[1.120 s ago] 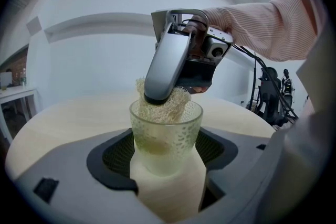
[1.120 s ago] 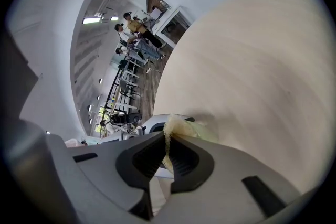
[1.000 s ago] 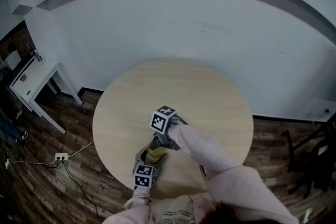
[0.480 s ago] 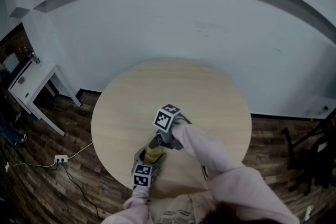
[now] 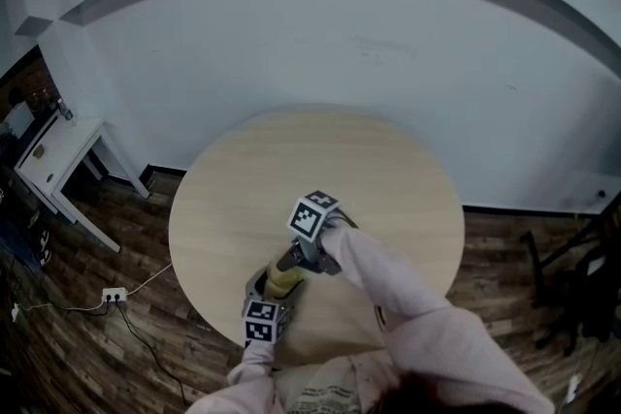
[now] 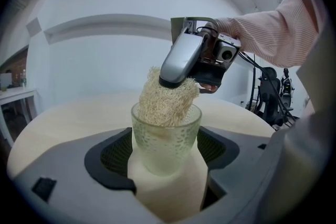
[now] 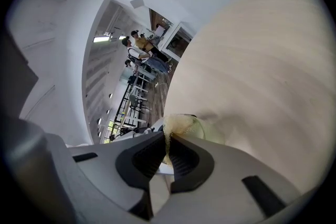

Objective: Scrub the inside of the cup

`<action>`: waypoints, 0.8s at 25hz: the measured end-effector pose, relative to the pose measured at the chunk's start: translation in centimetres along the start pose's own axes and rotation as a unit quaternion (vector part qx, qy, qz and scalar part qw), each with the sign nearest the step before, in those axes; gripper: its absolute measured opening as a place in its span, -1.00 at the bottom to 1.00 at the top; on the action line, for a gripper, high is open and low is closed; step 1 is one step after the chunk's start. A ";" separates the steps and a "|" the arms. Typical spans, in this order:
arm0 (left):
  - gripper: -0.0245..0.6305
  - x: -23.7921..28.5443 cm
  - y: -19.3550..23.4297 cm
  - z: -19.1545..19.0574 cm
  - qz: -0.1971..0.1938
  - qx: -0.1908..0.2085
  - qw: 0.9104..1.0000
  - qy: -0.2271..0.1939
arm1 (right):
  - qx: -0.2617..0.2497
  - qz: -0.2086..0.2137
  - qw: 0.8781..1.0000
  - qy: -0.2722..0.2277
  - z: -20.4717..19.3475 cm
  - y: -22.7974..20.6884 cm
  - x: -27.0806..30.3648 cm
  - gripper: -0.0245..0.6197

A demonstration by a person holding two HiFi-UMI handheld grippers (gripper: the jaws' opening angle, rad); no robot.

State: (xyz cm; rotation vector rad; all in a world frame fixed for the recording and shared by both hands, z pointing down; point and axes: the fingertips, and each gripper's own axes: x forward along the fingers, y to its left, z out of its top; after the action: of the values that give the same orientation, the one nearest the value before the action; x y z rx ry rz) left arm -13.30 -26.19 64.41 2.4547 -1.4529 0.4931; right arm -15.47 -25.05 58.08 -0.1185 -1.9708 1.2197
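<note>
A textured, pale green glass cup point(image 6: 165, 147) stands upright between the jaws of my left gripper point(image 6: 166, 159), whose black pads lie against its sides. Those jaws have just been opening slightly, with the cup still between them. My right gripper point(image 6: 177, 81) comes down from above, shut on a straw-coloured loofah sponge point(image 6: 165, 99) whose lower end is inside the cup. In the right gripper view the sponge point(image 7: 176, 124) is pinched between the pads, over the cup point(image 7: 209, 132). From the head view, both grippers meet at the cup point(image 5: 284, 281) near the table's front edge.
The round pale wooden table point(image 5: 320, 170) carries nothing else that I can see. A white side table point(image 5: 53, 155) stands on the floor at far left, and a power strip point(image 5: 114, 294) with a cable lies on the wood floor. Chairs point(image 6: 273, 94) stand beyond the table.
The right gripper's marker cube has shifted slightly up and to the right as that hand tilted. The left gripper and the cup have stayed where they were.
</note>
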 end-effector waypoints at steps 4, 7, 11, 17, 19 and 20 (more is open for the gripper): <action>0.24 -0.4 -0.1 0.2 0.000 0.001 1.000 -0.003 | 0.000 0.007 1.000 -0.009 0.0 0.1 -0.3 -0.84; 0.24 -0.9 0.2 0.1 0.004 -0.004 1.000 -0.008 | -0.002 0.009 1.000 -0.015 0.0 0.0 -0.4 -0.84; 0.24 -1.9 0.3 0.2 0.005 -0.003 1.000 -0.015 | -0.003 0.019 0.999 -0.030 0.0 0.1 -0.5 -0.84; 0.05 -3.6 0.1 0.3 0.008 -0.006 1.000 -0.021 | -0.011 0.037 0.997 -0.060 -0.1 0.6 -1.3 -0.84; -0.03 -4.2 0.2 0.3 0.014 -0.004 1.000 -0.020 | -0.016 0.044 0.996 -0.078 -0.1 0.8 -1.7 -0.84; -0.08 -4.5 0.4 0.4 0.019 -0.002 1.000 -0.021 | -0.018 0.046 0.995 -0.087 -0.1 0.9 -2.0 -0.84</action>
State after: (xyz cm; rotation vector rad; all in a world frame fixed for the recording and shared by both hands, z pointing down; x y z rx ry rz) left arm -15.56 -22.91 62.22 2.4516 -1.5169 0.4486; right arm -14.37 -25.42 56.23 -0.1263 -2.1600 1.2913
